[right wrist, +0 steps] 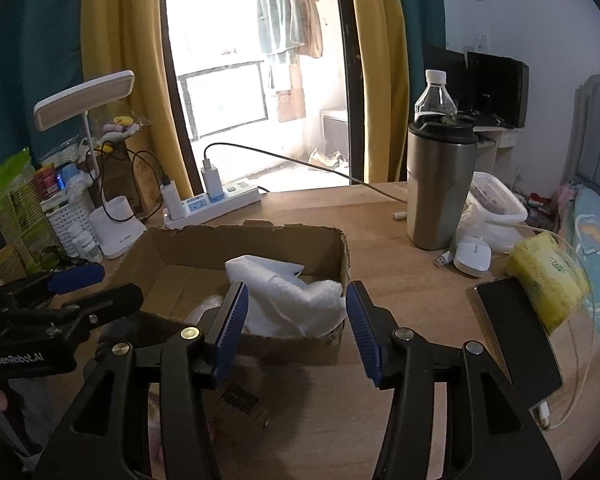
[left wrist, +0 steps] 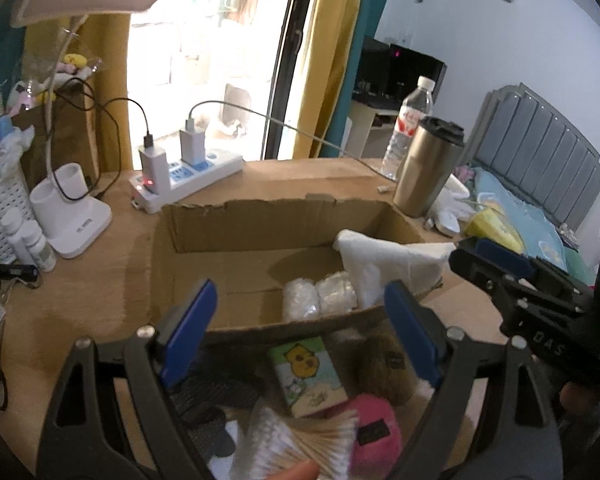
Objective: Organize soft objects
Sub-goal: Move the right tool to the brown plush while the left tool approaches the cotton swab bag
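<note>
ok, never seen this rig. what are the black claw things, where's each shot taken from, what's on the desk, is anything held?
No robot here: a person carries a hand-held two-finger gripper in each hand, each with a fisheye camera looking along its blue-padded fingers. One picture is from the left gripper, the other from the right gripper; each also catches the other tool at its edge. Both stand open and hold nothing. On the wooden desk sits an open cardboard box holding a white cloth and two clear-wrapped bundles. In front of the box lie a pink pouch, cotton swabs and a cartoon-printed pack. Behind the box: a steel tumbler, a water bottle and a power strip.
</note>
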Tool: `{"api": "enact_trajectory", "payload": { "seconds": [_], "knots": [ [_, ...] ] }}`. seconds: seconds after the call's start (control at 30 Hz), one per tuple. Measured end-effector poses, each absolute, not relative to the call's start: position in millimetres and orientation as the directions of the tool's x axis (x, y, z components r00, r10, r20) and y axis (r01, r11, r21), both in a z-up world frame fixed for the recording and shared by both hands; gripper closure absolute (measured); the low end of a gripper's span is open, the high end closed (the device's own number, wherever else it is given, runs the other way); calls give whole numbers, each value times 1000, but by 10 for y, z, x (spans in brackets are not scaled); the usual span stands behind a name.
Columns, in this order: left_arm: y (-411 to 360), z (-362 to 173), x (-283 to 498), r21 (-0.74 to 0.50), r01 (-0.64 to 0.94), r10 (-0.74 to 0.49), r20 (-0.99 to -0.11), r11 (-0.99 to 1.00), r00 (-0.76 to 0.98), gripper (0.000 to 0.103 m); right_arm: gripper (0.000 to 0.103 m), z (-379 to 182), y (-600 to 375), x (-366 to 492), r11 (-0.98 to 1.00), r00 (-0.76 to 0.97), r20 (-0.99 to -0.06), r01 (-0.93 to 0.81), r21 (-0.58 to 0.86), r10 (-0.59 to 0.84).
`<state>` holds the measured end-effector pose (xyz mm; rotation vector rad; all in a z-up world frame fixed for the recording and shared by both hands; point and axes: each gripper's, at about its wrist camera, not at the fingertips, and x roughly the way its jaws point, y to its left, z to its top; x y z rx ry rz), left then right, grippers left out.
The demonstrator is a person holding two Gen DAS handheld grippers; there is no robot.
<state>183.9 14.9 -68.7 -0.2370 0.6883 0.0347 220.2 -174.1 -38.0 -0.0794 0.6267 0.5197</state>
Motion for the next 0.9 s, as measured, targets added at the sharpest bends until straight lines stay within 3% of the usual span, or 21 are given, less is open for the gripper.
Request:
{"api": "enact_trajectory", "payload": {
  "seconds": [0.27, 0.9],
  "knots": [
    [223, -633, 1545, -206, -109, -39, -604, 972, 796, 16, 42, -324, -1639, 1941, 853, 684, -568, -519, 63, 458],
    [396, -932, 1051, -234, -169, -17, -631, 958, 776, 16, 41, -562, -1461, 1566, 831, 638, -623, -555, 35, 452]
  ]
}}
